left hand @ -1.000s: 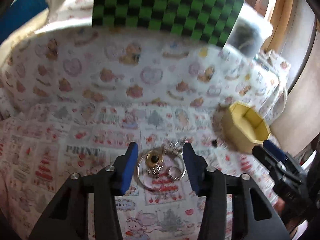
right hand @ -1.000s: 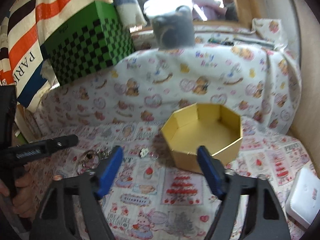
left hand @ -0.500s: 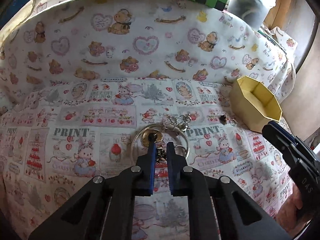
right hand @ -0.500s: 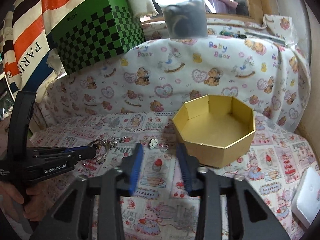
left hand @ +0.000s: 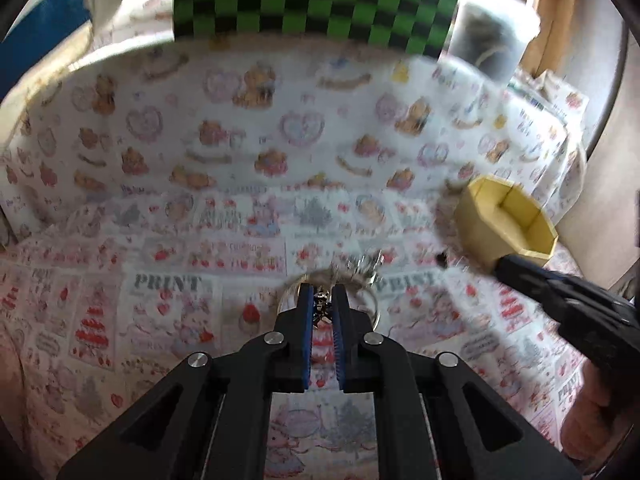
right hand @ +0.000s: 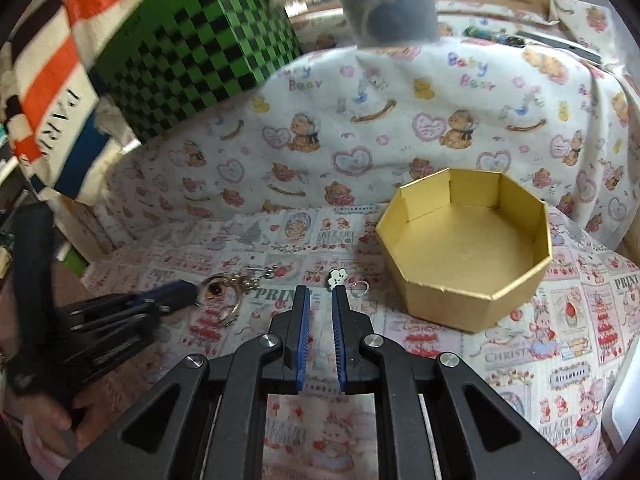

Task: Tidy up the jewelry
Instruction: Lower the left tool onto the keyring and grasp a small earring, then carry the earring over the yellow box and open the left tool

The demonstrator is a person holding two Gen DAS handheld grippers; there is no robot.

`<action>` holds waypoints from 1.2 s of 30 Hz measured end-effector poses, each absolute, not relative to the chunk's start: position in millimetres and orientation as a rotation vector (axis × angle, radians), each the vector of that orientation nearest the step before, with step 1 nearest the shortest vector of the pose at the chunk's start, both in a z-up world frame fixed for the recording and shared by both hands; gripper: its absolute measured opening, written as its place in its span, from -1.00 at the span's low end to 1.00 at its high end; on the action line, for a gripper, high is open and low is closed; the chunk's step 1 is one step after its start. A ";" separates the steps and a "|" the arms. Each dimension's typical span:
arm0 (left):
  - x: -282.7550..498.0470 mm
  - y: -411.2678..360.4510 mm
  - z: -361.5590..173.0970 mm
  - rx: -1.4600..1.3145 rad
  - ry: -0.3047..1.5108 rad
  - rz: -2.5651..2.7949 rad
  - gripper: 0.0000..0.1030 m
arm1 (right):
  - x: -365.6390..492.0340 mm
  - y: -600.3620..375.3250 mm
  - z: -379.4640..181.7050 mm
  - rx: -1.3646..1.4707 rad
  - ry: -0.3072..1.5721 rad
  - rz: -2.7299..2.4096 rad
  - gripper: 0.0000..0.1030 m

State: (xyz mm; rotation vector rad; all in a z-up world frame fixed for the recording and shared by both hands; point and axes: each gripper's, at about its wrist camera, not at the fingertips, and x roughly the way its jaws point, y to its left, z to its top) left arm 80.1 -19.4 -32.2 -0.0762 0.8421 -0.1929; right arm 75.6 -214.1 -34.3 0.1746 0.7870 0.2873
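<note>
My left gripper (left hand: 322, 294) is shut on a bunch of silver rings and a chain with a gold charm (left hand: 322, 305), just above the printed cloth; it also shows in the right wrist view (right hand: 218, 290). My right gripper (right hand: 320, 294) is shut and empty, its tips just before a small white flower charm (right hand: 337, 277) and a thin ring (right hand: 360, 289). An empty yellow octagonal box (right hand: 472, 248) stands to the right; it also shows in the left wrist view (left hand: 506, 224).
A green checkered box (right hand: 196, 60) and a grey lidded tub (right hand: 390, 8) stand on the raised back ledge. A striped bag (right hand: 48, 80) hangs at the left. A white object (right hand: 624, 416) lies at the right edge.
My left gripper closed on the ring bunch and has begun lifting it. My right gripper closed from wide open to shut and moved toward the flower charm.
</note>
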 end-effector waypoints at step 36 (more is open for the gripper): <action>36.7 -33.2 16.2 0.059 0.571 -0.132 -0.84 | 68.8 -219.3 0.9 0.144 0.700 0.299 -0.82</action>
